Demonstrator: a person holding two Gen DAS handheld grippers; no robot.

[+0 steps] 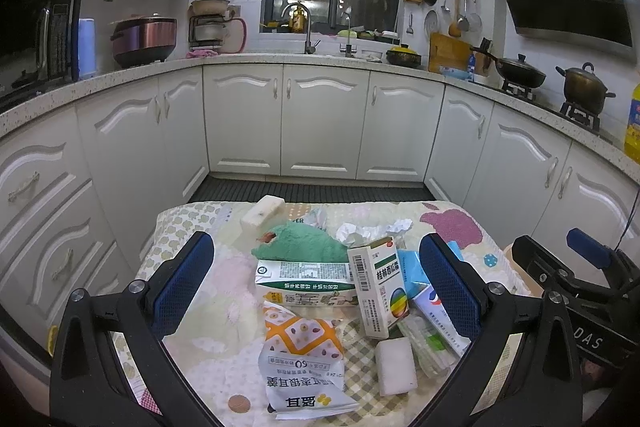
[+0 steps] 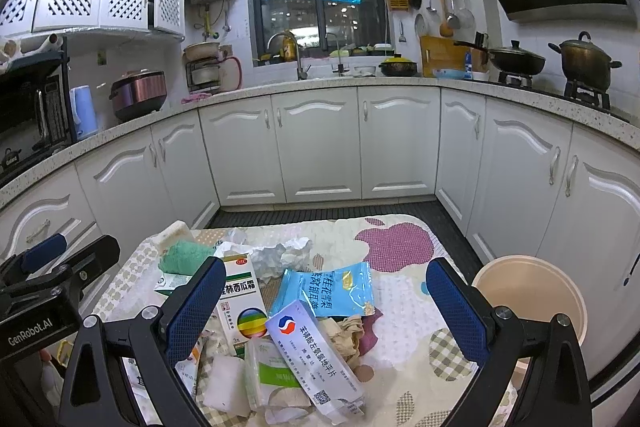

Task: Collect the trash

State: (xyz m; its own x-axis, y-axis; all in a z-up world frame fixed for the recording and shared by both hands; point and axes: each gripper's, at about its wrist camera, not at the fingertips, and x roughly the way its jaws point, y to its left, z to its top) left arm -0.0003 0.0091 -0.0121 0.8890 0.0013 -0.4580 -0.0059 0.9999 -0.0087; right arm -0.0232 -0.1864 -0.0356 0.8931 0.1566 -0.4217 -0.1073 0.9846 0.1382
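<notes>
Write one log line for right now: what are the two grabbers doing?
task: collect trash | left gripper: open, empty, over milk carton | right gripper: open, empty, over white medicine box | bin: beside table, right

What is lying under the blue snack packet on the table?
The blue packet rests on the patterned cloth. Its lower edge overlaps crumpled brown paper, and a white medicine box covers its lower left corner. What lies under its middle is hidden.

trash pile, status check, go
Left gripper open, right gripper open, both empty. Trash pile on table, untouched. Bin right, clear path.
</notes>
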